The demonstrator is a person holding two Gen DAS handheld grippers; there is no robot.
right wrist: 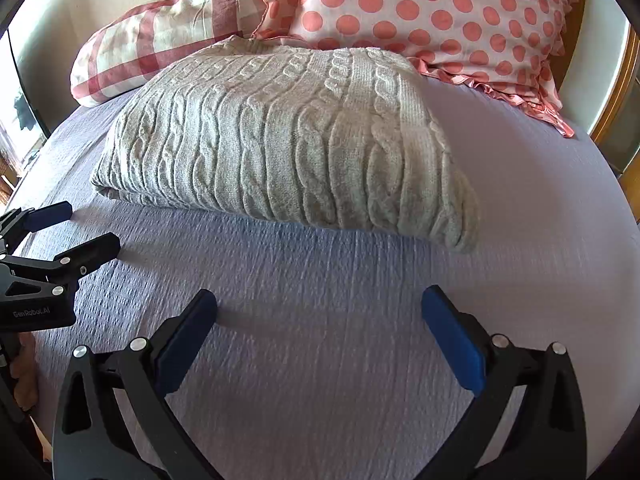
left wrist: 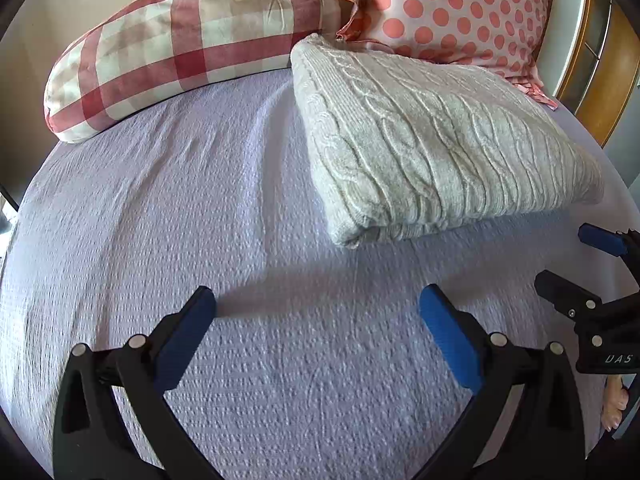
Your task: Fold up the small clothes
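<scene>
Beyond hand-held gripper [right wrist: 318, 312] — folded sweater [right wrist: 288, 136]

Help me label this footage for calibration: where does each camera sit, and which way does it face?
Left wrist: rides the left hand-held gripper, looking forward over the lilac bedspread at the folded cable-knit sweater; its open blue-padded fingers show, with the right hand-held gripper at the right edge.
Right wrist: rides the right hand-held gripper, facing the same sweater head-on; its open fingers show, with the left hand-held gripper at the left edge.
Shared: sweater, bedspread, checked pillow, polka-dot pillow.
</scene>
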